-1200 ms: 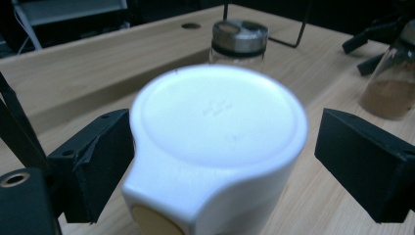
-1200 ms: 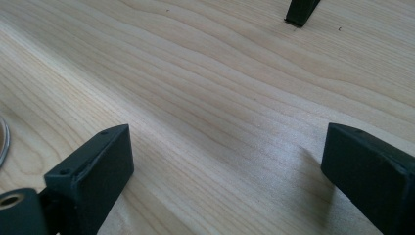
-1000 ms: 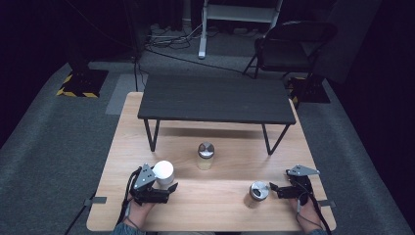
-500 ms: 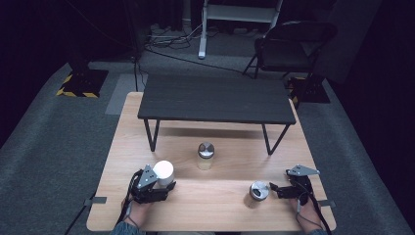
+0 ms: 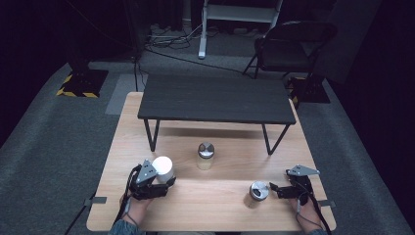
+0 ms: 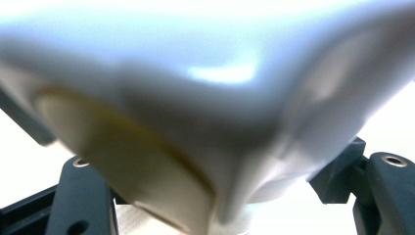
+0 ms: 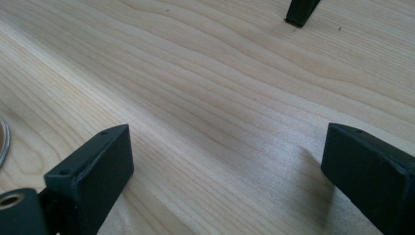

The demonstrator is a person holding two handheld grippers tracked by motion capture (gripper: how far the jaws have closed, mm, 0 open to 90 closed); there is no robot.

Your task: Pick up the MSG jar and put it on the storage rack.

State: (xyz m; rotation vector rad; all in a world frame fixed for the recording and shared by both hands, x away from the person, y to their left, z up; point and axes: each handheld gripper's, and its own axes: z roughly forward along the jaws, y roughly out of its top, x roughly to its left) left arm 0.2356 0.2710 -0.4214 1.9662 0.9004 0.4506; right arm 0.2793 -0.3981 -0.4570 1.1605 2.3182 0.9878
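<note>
My left gripper (image 5: 163, 177) is shut on a white cup (image 5: 163, 166) at the front left of the wooden table (image 5: 215, 208). In the left gripper view the cup (image 6: 205, 98) looms close and tilted, its tan underside showing, with a black jaw on each side of it and my left gripper (image 6: 220, 191) around its lower part. My right gripper (image 5: 274, 189) rests at the front right, open, pointing at a short jar with a metal lid (image 5: 258, 192) just to its left. Bare wood lies between its jaws (image 7: 227, 161).
A second jar with a metal lid (image 5: 206, 155) stands mid-table. Behind it a low black bench (image 5: 215, 98) on thin legs spans the far half; one leg's foot (image 7: 301, 12) shows ahead of the right gripper. A folding chair (image 5: 293, 44) stands on the floor beyond.
The left gripper has closed on the white cup and lifted it slightly off the wood. The right gripper and both jars have stayed put.
</note>
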